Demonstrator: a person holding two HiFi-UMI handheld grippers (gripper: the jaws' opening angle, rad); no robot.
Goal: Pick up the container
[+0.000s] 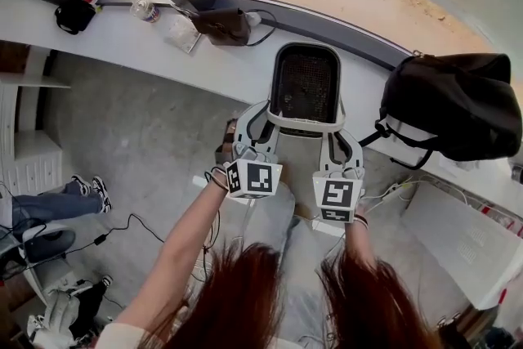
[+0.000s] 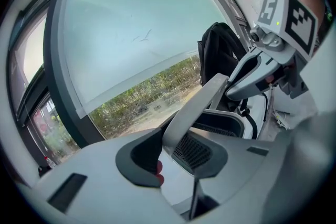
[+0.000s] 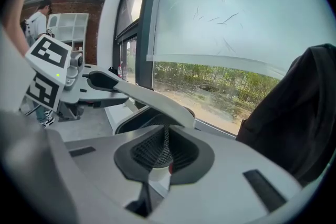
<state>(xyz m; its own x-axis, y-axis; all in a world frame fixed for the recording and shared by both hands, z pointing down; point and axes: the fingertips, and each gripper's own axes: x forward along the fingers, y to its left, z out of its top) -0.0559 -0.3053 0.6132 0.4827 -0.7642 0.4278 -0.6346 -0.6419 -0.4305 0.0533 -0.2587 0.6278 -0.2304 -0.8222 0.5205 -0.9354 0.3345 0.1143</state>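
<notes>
The container (image 1: 305,86) is a black mesh basket with a white rim, held up in front of the window ledge. My left gripper (image 1: 260,120) is shut on its left rim and my right gripper (image 1: 339,136) is shut on its right rim. In the left gripper view the jaws (image 2: 181,157) pinch the white rim bar (image 2: 199,102), with the mesh (image 2: 191,150) just behind and the right gripper (image 2: 252,73) across from it. In the right gripper view the jaws (image 3: 163,157) close on the mesh wall (image 3: 155,147) under the white rim (image 3: 152,99).
A black backpack (image 1: 453,106) rests on the ledge right of the container. On the white ledge (image 1: 122,41) stand a bottle (image 1: 145,9) and a brown pouch (image 1: 222,24). A person's legs (image 1: 49,204) and cables are on the floor at left. A white surface (image 1: 466,241) stands at right.
</notes>
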